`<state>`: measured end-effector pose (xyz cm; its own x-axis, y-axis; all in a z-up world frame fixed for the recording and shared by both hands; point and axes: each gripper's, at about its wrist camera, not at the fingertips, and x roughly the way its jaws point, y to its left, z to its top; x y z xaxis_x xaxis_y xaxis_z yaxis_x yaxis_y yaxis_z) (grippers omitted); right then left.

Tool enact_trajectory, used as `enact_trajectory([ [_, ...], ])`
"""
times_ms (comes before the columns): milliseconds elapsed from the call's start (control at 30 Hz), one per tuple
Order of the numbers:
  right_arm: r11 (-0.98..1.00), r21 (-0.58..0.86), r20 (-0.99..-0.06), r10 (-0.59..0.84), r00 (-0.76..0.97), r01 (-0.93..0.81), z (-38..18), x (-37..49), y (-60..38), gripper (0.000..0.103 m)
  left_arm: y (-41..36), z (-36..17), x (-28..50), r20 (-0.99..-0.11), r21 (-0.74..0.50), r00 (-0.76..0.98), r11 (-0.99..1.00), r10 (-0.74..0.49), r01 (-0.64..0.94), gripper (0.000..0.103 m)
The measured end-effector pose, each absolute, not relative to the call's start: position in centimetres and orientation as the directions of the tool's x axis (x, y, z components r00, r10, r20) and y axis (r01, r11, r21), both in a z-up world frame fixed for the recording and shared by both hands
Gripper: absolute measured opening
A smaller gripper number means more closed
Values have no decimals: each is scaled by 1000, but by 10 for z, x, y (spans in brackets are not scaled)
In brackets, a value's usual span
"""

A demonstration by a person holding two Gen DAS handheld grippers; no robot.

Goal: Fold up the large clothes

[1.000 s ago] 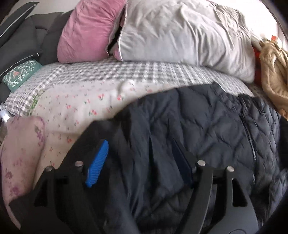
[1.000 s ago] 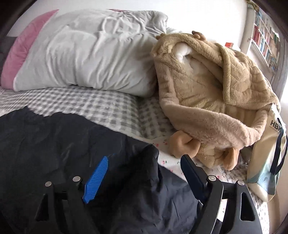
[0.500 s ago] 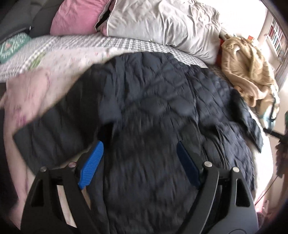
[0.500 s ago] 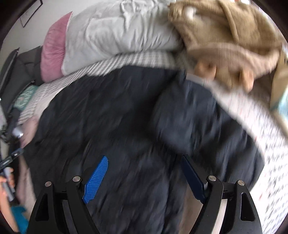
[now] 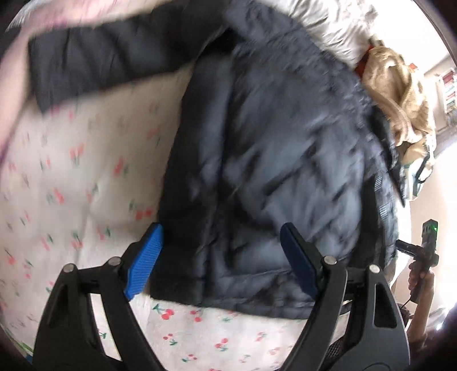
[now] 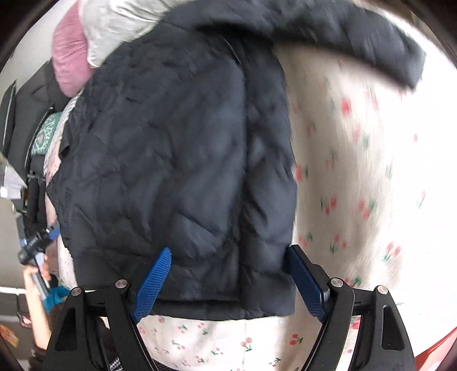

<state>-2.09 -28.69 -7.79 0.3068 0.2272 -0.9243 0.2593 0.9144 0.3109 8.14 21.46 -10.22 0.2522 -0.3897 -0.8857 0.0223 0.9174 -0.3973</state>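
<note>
Left gripper (image 5: 218, 258) and right gripper (image 6: 228, 281): both spread wide and empty, poised over the near hem of the jacket (image 5: 271, 159). We should pinch each hem corner deep, then lift evenly. Jacket: dark, quilted, puffy, slippery-looking, lying flat on the cherry-print sheet (image 5: 71, 177). Far: pale pillow (image 6: 120, 25).

1. Your left gripper (image 5: 220, 256) has black, angular plastic arms with triangular cut-outs and round silver pivot screws
2. Its fingers (image 5: 144, 261) carry ribbed blue pads
3. Your right gripper (image 6: 228, 282) is built the same: black frame, silver screws, textured blue pads (image 6: 152, 284)
4. Your right hand (image 5: 420, 281) shows bare skin on a black handle
</note>
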Motion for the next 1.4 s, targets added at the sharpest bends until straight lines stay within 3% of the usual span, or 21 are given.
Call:
enact_trajectory([
  [67,915,301,-930,221,293,268,-92,-22,-290,83,214,-111,77,-881,-405,257,914,-397,24,81],
  [100,923,286,-929,202,308,257,-90,-23,-288,73,212,-109,74,-875,-409,268,912,-403,37,67],
  [133,927,294,-924,212,318,234,-85,-22,-285,58,209,-107,73,-864,-441,249,896,-438,47,47],
  [167,921,321,-915,242,324,219,-82,-22,-283,18,206,-106,72,-826,-524,212,850,-522,53,13],
  [200,905,365,-895,278,349,217,-71,-23,-284,13,205,-100,69,-774,-609,185,792,-606,45,13],
  [333,920,353,-847,237,475,171,-14,-36,-289,11,209,-52,50,-653,-711,245,691,-717,131,13],
  [367,930,317,-857,198,476,186,-7,-40,-293,11,212,-48,45,-660,-705,243,698,-711,127,13],
  [500,962,147,-941,64,332,231,-31,-38,-300,11,199,-89,41,-874,-468,93,877,-477,107,16],
  [633,973,59,-970,3,245,223,-53,-36,-300,14,181,-96,42,-927,-356,61,920,-370,166,28],
  [700,970,35,-969,-26,246,242,-39,-37,-302,29,176,-81,43,-958,-243,111,953,-265,181,54],
  [767,972,-10,-962,-74,263,237,-20,-44,-298,38,170,-64,41,-968,-119,192,970,-161,210,63],
  [833,969,-57,-940,-133,313,239,8,-49,-295,60,167,-46,44,-955,-59,276,978,-114,198,67],
  [867,965,-90,-927,-172,334,247,22,-48,-291,77,164,-38,48,-946,-55,303,981,-110,186,72],
  [900,958,-131,-902,-222,371,255,39,-47,-286,82,161,-29,52,-936,-65,331,982,-121,175,77],
  [1033,961,-122,-853,-229,470,248,85,-23,-263,83,131,-9,74,-890,-130,411,974,-197,185,81],
  [1200,982,56,-838,-51,543,179,102,28,-214,83,98,-17,111,-877,-210,384,949,-290,236,81],
  [1333,976,187,-822,93,561,113,91,59,-176,83,114,-32,133,-879,-219,416,972,-235,86,81],
  [1400,975,212,-821,144,553,61,75,75,-152,83,125,-42,145,-858,-289,434,957,-274,32,81],
])
